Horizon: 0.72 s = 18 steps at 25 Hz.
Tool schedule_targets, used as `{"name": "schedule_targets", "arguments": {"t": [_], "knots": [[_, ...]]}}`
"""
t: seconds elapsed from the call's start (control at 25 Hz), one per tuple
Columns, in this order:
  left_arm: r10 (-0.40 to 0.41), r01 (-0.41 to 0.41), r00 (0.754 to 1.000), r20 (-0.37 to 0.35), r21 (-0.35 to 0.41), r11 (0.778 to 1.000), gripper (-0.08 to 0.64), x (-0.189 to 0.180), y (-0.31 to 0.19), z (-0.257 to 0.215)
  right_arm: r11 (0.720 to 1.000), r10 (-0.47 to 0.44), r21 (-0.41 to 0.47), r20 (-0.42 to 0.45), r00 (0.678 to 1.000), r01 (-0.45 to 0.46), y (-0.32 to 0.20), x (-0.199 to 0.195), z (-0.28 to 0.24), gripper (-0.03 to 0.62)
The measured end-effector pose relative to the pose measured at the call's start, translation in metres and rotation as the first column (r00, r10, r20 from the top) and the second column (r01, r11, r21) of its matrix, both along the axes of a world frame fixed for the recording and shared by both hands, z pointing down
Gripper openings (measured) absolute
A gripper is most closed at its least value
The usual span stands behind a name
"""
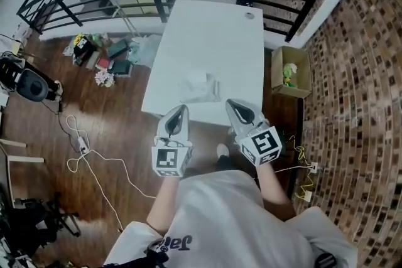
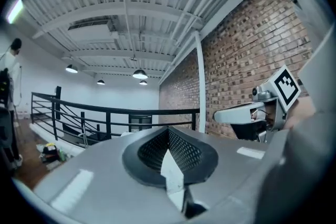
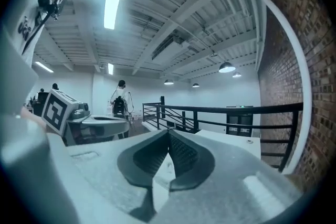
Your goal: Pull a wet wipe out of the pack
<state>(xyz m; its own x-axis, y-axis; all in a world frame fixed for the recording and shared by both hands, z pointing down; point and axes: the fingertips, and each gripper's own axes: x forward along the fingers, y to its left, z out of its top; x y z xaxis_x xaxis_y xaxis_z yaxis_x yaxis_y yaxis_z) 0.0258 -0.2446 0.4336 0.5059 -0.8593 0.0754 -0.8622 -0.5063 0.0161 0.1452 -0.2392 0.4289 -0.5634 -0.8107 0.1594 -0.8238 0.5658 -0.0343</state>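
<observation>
So: L gripper [image 1: 181, 108] & R gripper [image 1: 232, 103] both closed tight, empty. Pack [image 1: 200, 87] on table [image 1: 213, 28], ahead of jaws, apart. Prob light, soft, slippery; pinch wipe at top opening.

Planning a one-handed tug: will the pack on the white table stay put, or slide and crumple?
The pack looks soft and wrinkled, so it probably crumples rather than staying stiff. It lies flat, so rolling seems unlikely. On the smooth table it may well slide or lift unless pinned.
</observation>
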Motion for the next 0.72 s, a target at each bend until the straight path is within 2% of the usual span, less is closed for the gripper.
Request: {"name": "schedule_targets", "arguments": {"t": [0.12,0.24,0.36,0.48,0.56,0.64,0.72], "knots": [[-0.029,0.029,0.998,0.062,0.010,1.000,0.015,0.005,-0.017,0.002,0.999,-0.008,-0.046,-0.006,1.000,0.007,-0.032,0.026,0.020,-0.009],[-0.051,0.054,0.996,0.070,-0.044,0.998,0.015,-0.005,-0.038,0.018,0.996,-0.021,-0.090,-0.047,0.999,0.017,-0.054,0.049,0.041,-0.011],[-0.019,0.025,0.996,0.086,-0.073,0.997,0.015,-0.008,-0.055,0.031,0.991,-0.046,-0.126,-0.092,0.995,0.034,-0.075,0.081,0.054,-0.011],[0.046,-0.039,0.996,0.073,-0.095,0.995,0.015,-0.008,-0.064,0.043,0.988,-0.080,-0.144,-0.176,0.981,0.055,-0.102,0.111,0.054,-0.009],[0.076,-0.070,0.996,0.051,-0.116,0.991,0.015,-0.015,-0.072,0.053,0.986,-0.125,-0.135,-0.247,0.961,0.093,-0.124,0.120,0.046,-0.009],[0.083,-0.079,0.996,0.027,-0.143,0.987,0.015,-0.028,-0.083,0.057,0.977,-0.198,-0.137,-0.321,0.926,0.161,-0.145,0.116,0.039,-0.010],[0.078,-0.075,0.997,0.018,-0.160,0.984,0.015,-0.041,-0.094,0.055,0.955,-0.292,-0.169,-0.389,0.874,0.244,-0.164,0.105,0.036,0.063]]}}
